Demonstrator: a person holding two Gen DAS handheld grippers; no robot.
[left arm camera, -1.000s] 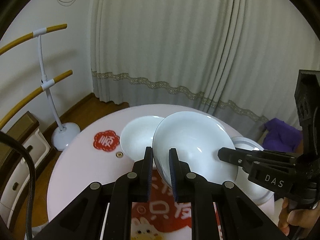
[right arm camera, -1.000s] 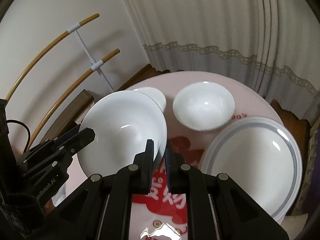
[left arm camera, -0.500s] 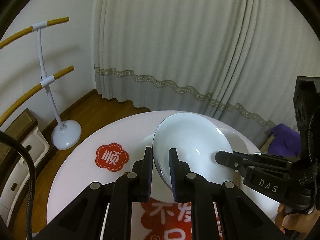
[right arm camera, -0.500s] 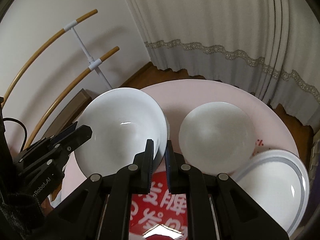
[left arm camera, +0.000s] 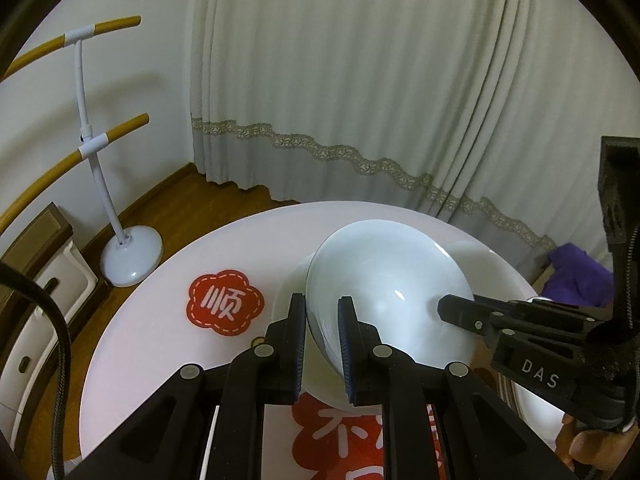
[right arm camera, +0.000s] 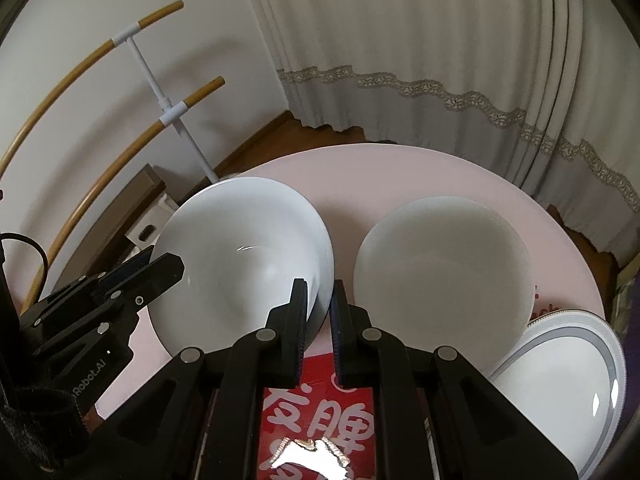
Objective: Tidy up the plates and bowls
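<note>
A white bowl (left arm camera: 384, 280) hangs tilted over the round pink table (left arm camera: 160, 360), held by both grippers. My left gripper (left arm camera: 322, 300) is shut on its near-left rim. My right gripper (left arm camera: 444, 306) comes in from the right and clamps the opposite rim. In the right wrist view the held bowl (right arm camera: 240, 256) is at the left, with my right gripper (right arm camera: 318, 286) shut on its right edge and the left gripper (right arm camera: 176, 264) on its far side. A second white bowl (right arm camera: 440, 272) sits on the table just to the right. A grey-rimmed plate (right arm camera: 560, 392) lies at the lower right.
A red flower sticker (left arm camera: 224, 304) and a red printed mat (right arm camera: 320, 400) lie on the table. A rack with wooden rails on a white stand (left arm camera: 96, 160) is on the floor to the left. Curtains (left arm camera: 360, 80) hang behind, and a purple cloth (left arm camera: 576, 276) lies at the right.
Both grippers have carried the bowl across the table and lower. The second bowl now looms larger beside it, and the plate has slid to the lower right of the right wrist view.
</note>
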